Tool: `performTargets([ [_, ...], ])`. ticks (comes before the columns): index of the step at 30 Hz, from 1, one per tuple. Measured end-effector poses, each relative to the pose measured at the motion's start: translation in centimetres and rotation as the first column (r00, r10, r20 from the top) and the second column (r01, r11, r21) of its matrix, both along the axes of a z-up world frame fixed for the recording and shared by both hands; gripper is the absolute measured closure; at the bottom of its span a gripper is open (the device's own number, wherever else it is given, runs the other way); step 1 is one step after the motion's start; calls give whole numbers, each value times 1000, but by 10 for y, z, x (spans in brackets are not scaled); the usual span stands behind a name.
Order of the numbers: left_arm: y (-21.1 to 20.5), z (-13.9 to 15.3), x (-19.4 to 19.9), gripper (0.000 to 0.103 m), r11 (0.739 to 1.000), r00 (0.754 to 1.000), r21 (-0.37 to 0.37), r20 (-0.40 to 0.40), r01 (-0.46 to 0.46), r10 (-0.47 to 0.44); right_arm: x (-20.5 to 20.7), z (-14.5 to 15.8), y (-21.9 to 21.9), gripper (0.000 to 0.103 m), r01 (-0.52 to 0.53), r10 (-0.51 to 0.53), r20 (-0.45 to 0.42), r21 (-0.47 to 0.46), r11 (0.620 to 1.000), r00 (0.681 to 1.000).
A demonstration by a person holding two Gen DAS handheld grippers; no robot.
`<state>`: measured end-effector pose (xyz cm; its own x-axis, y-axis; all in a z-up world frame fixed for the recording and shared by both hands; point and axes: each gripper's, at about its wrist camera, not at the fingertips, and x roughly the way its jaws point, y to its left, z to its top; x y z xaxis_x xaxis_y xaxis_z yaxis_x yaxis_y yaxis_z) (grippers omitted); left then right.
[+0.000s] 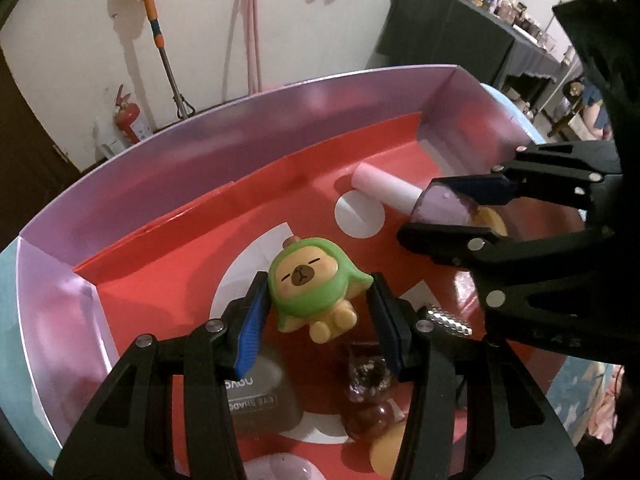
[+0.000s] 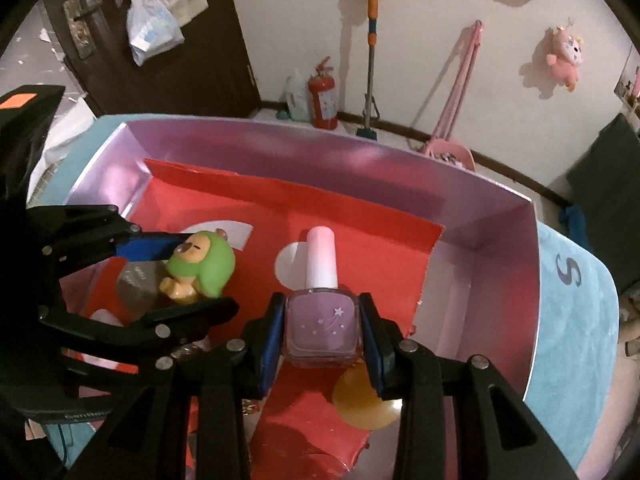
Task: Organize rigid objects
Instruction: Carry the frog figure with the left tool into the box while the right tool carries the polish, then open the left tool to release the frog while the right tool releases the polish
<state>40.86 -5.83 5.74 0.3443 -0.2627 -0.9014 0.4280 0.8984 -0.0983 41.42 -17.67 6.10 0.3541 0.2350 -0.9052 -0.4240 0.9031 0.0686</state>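
Inside: one figurine (image 1: 310, 284), one polish bottle (image 2: 322, 322).

Both wrist views close above, angled steeply down, sharing the pink-walled box (image 1: 248, 136) with red floor

One figurine (image 1: 310, 286), one polish bottle (image 2: 322, 320), approx. five other items.

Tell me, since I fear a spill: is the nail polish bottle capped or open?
Capped. The nail polish bottle has its pale pink cap seated on the neck, while the right gripper clamps its purple body.
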Motion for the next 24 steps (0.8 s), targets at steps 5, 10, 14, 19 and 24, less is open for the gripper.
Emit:
performTargets([
  [5,1,0,3,56,1000,1000,-7,0,-7,7,3,-3,-1,65,18,-18,-14,-29,999,1000],
  [10,3,-1,3,56,1000,1000,-5,6,-19,19,9,-5,0,65,40,-40,-41,-19,999,998],
  [14,3,0,2,56,1000,1000,4,13,-20,20,14,-7,3,65,53,-54,-48,-18,998,997],
  [19,-1,-2,0,56,1000,1000,28,29,-10,9,17,-7,10,65,47,-47,-59,-9,999,997],
  [24,-2,-2,0,56,999,999,38,37,-9,7,18,-9,13,65,45,-46,-55,-26,999,997],
])
